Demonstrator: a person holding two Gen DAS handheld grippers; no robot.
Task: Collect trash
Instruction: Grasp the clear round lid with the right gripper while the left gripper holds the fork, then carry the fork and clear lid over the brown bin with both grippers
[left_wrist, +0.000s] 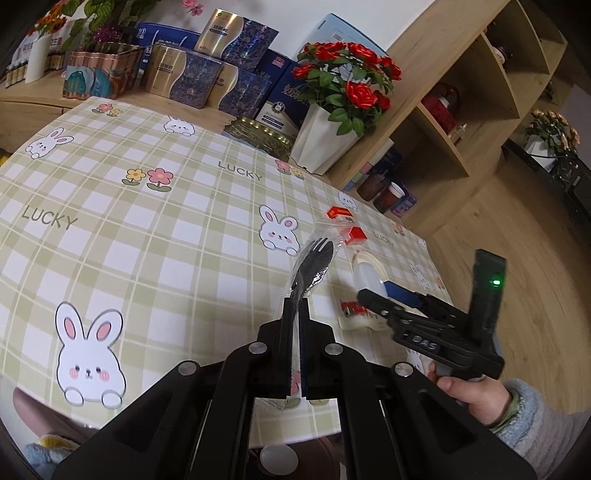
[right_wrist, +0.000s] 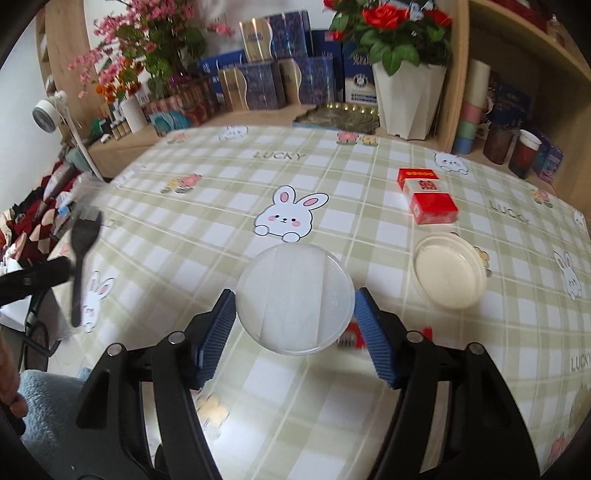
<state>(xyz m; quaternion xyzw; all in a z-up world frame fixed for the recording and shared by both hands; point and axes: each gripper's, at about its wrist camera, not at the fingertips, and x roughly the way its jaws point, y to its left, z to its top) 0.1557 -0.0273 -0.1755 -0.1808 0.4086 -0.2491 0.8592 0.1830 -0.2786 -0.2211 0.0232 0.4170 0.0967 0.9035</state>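
Plastic cup (right_wrist: 293, 297) gripped, empty lid (right_wrist: 450, 272) beside

Around the white pot of red roses (right_wrist: 408, 94) as landmark: one black plastic spork (left_wrist: 312, 264) in its clear wrapper, one translucent round lid (right_wrist: 294, 298), one shallow white container (right_wrist: 450, 271), one red cigarette box (right_wrist: 427, 199), and two grippers, all nearer the camera than the pot.

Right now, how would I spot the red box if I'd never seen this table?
Find the bunny-print checked tablecloth. Toward its shelf-side edge, beyond the empty round white cup, lies the red box. It is the only bright red, flat rectangular thing lying on the cloth.
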